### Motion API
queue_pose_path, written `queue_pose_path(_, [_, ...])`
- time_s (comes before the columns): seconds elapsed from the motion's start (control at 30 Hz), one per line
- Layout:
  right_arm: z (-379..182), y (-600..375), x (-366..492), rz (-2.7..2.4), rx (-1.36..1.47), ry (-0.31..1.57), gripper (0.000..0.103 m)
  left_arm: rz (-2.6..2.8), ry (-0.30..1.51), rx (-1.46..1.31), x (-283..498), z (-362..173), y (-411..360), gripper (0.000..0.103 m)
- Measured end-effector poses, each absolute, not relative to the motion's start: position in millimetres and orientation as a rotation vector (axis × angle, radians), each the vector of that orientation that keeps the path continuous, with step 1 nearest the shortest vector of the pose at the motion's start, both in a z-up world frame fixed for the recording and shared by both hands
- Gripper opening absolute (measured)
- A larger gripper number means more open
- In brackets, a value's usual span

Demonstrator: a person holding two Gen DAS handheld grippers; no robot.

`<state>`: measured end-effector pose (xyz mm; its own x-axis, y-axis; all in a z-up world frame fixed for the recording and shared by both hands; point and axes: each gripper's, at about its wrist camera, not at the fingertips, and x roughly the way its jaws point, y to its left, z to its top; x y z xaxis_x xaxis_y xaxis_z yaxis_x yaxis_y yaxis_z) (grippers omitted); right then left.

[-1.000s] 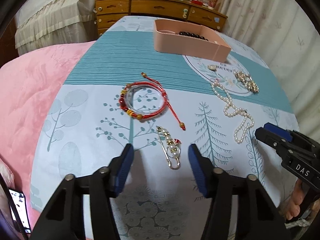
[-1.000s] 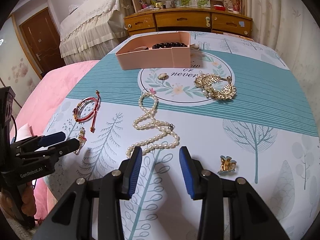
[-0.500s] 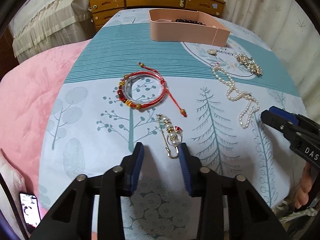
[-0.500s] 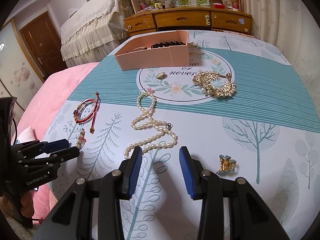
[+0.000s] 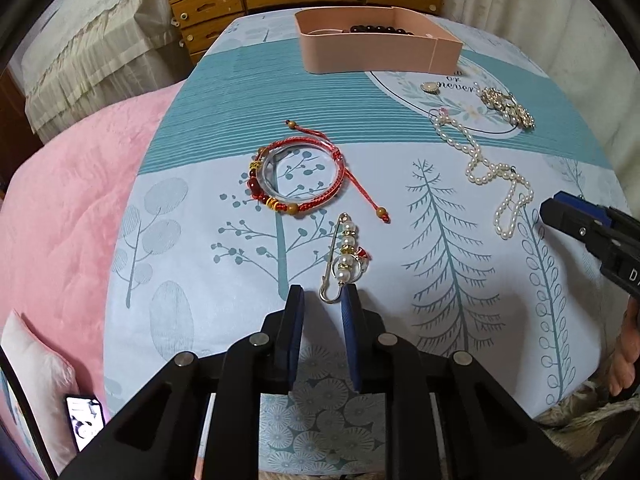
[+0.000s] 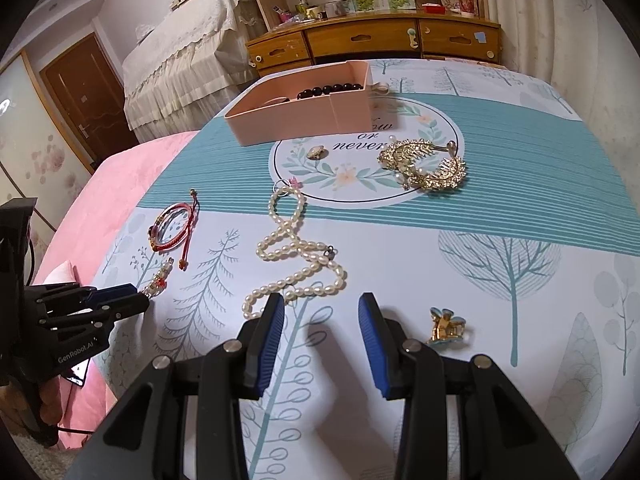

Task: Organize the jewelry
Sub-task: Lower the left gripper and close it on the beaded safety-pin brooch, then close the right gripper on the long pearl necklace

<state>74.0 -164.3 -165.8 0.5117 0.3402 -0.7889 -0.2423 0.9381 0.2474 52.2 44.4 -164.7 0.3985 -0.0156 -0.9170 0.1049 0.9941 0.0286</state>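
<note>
Several loose pieces lie scattered on the tree-print cloth (image 5: 180, 240) over the counter, and I read that spread as the sorting pile, with the pink box (image 5: 376, 50) at the upper middle of the left wrist view as the place they should end up; dark beads (image 5: 380, 29) already sit inside it.

At the left of that view, the red cord bracelet (image 5: 300, 178) rings a clear bangle, just above centre. Below it and slightly right lies the pearl pin brooch (image 5: 346, 258), lengthwise toward me, its looped end nearest. My left tongs (image 5: 322, 304) sit at the lower centre with the jaws narrowed to a small gap; the loop lies between the tips, close against the right pad (image 5: 350, 308). I cannot tell whether they have bitten on it yet; I judge this the closing step of the pick.

Further right, the pearl necklace (image 5: 480, 164) snakes down the right side, a gold hair comb (image 5: 508, 106) above it in the upper right.

In the right wrist view, my right tongs (image 6: 322, 312) hover at the lower centre with jaws wide apart, holding nothing. The necklace's near end lies just above the left tip, and a small gold clip (image 6: 446, 326) rests just right of them.
</note>
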Motion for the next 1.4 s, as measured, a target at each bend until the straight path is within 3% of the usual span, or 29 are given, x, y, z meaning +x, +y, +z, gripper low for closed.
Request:
queue_pose_path(0.13, [-166.1,-165.2,74.2,0.354,0.118,0.973,0.039,-0.109,1.168,0.084,56.7,-165.1,42.7,0.008])
queue_pose_path(0.6, [-165.4,-163.5,73.8,0.349,0.109,0.967,0.039,-0.086,1.050,-0.071,55.3,-135.5,74.2,0.008])
queue_pose_path(1.0, [-170.0,-161.6,84.9,0.371,0.144,1.032,0.039,-0.163,1.000,-0.072,55.1,-123.4,53.9,0.008])
queue_pose_path(1.4, [-170.6,-121.8,114.6,0.381,-0.174,1.021,0.039,-0.201,0.991,-0.100,52.8,-122.9,54.6,0.008])
